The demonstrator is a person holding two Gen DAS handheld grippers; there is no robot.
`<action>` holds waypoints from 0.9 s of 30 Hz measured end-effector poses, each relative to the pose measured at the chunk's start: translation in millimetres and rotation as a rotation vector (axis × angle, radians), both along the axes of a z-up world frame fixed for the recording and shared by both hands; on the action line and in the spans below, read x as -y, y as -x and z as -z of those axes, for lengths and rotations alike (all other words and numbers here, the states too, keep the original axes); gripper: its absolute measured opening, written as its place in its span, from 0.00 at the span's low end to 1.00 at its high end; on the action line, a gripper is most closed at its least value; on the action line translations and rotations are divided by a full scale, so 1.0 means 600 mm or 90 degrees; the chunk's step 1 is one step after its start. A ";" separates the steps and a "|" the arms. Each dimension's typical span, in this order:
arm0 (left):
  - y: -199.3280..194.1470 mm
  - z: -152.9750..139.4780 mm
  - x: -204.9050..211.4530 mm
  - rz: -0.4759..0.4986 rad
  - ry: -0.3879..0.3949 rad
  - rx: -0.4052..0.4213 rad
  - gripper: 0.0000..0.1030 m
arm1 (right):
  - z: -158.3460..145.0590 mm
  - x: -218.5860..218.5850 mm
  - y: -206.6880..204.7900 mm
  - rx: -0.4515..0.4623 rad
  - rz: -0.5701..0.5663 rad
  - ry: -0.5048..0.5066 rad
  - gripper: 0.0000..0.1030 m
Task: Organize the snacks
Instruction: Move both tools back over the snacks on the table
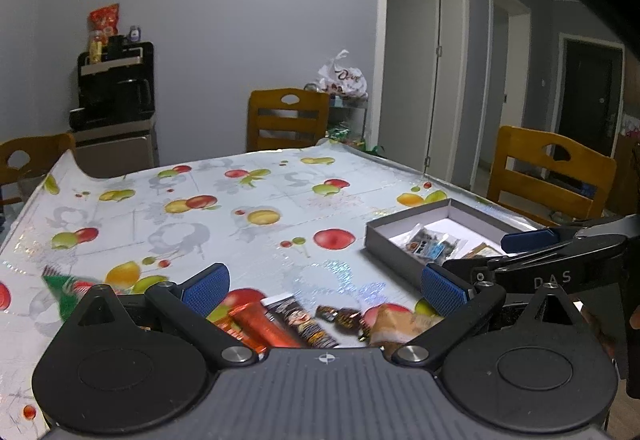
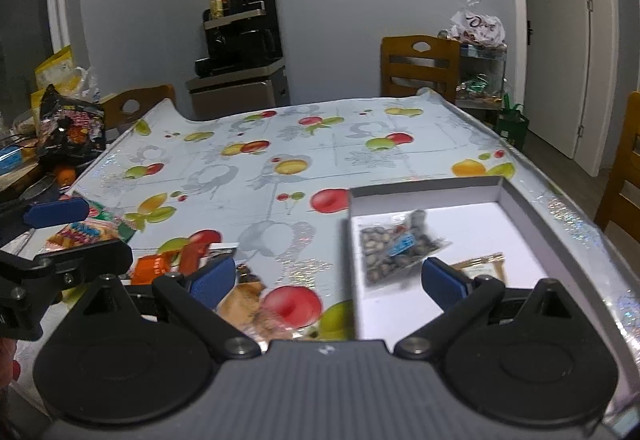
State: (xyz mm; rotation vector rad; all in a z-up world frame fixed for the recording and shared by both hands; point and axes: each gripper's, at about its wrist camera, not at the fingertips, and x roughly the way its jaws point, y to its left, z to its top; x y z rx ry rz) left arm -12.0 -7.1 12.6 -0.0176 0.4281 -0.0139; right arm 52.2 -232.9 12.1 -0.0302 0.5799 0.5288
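My left claw (image 1: 324, 286) gapes wide over loose snacks (image 1: 280, 324), perhaps sausage sticks. My right claw (image 2: 327, 276) hangs wide too, the grey box (image 2: 520, 196) just ahead.

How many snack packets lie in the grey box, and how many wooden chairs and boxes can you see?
Snack packets in the grey box: 2, a dark packet and a tan packet
Wooden chairs: 3, the left chair, far chair and right chair
Grey boxes: 1
Total: 6
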 end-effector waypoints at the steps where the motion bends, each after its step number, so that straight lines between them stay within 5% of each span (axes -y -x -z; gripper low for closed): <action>1: 0.005 0.003 -0.005 -0.006 0.001 0.001 1.00 | 0.002 -0.004 0.003 0.001 -0.007 -0.001 0.98; 16: 0.050 -0.004 -0.089 -0.172 -0.050 0.028 1.00 | 0.038 -0.069 0.070 0.003 -0.164 0.011 0.98; 27: -0.010 0.025 -0.153 -0.316 -0.046 -0.037 1.00 | 0.077 -0.103 0.113 -0.016 -0.256 0.036 0.98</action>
